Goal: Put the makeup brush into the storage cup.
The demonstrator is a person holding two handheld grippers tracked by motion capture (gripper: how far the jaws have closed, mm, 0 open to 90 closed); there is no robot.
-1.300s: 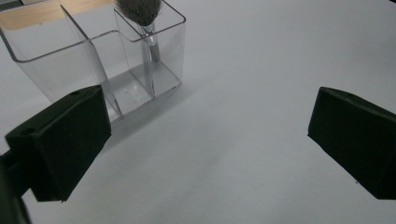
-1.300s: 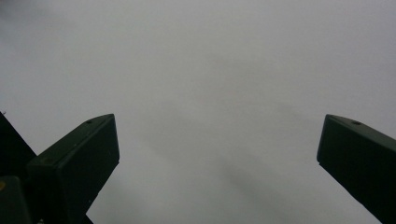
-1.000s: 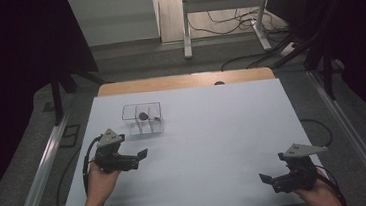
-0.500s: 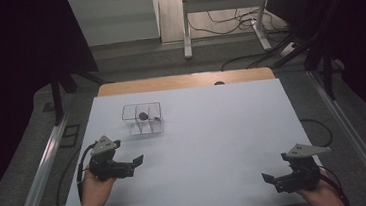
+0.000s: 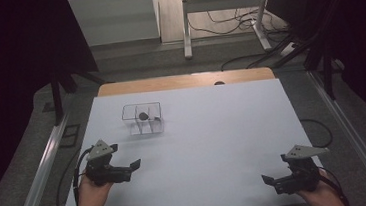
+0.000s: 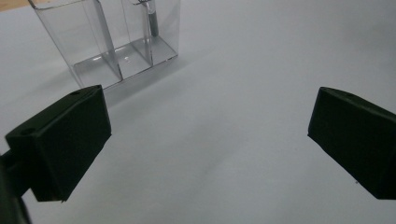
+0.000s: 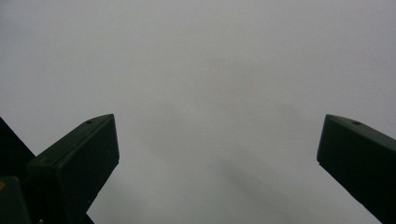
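Near my side of the white table [image 5: 215,145], I hold my left gripper [image 5: 132,166] low over the bare surface, its jaws spread wide with nothing between them. My right gripper [image 5: 270,181] rests at the near right corner, jaws likewise apart and empty. Farther off, ahead of my left gripper, stands the clear divided box [image 6: 112,42], upright, with a dark slim object [image 6: 153,23] in one compartment. I judge this an idle step; the next reach calls for lining my left jaws with the box.
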